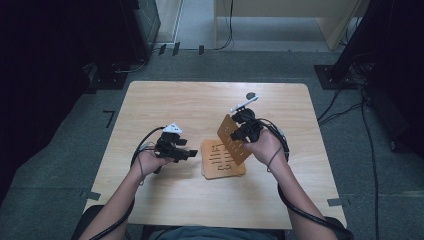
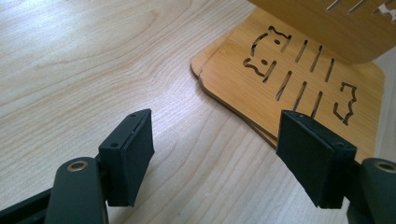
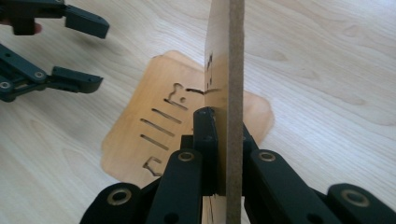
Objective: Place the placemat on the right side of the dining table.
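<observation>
A thin bamboo board (image 1: 231, 137) with cut-out slots is lifted off the table and tilted, my right gripper (image 1: 242, 132) shut on its edge. In the right gripper view the board (image 3: 231, 70) stands edge-on between the closed jaws of my right gripper (image 3: 224, 149). A matching slotted board (image 1: 222, 162) lies flat on the table below it, and in the left gripper view this flat board (image 2: 299, 88) looks like two stacked layers. My left gripper (image 1: 191, 153) hovers just left of the flat board. It stands open (image 2: 222, 154) with nothing between its fingers.
A small dark round object (image 1: 251, 96) lies near the far edge of the wooden table (image 1: 165, 100). The open left gripper (image 3: 70, 46) also appears in the upper left of the right gripper view. Cables trail from both grippers towards the person.
</observation>
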`<state>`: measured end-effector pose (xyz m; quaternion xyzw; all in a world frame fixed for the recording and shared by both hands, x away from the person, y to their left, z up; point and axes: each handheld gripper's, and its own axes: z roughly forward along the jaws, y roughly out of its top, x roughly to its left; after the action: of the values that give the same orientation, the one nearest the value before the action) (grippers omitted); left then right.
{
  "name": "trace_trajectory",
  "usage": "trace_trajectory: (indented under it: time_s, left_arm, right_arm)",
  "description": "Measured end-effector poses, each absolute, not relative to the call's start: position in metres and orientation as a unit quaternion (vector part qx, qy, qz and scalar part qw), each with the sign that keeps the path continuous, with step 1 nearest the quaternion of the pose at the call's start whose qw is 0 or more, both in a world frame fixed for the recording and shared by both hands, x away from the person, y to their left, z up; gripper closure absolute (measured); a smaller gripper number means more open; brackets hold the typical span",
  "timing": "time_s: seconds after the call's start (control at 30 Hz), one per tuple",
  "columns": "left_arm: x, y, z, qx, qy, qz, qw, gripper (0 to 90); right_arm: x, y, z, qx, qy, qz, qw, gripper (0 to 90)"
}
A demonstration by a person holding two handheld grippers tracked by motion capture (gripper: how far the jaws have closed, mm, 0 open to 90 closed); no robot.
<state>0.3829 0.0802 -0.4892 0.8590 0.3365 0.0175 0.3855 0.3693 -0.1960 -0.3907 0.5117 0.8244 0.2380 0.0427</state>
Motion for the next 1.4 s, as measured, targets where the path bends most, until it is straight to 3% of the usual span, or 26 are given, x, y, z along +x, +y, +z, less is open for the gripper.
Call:
trace_trajectory:
  time_s: [0.47,1.4]
  left_arm:
    - [0.388,0.078,-0.490,0.856,0.343,0.021,0.385,26.1]
    - [0.394,0.076,-0.494,0.866,0.333,0.036,0.370,25.5]
  right_arm:
    - [0.393,-0.217,-0.382,0.542,0.803,0.244,0.033,87.5]
    - [0.395,-0.242,-0.394,0.573,0.788,0.225,0.028,87.5]
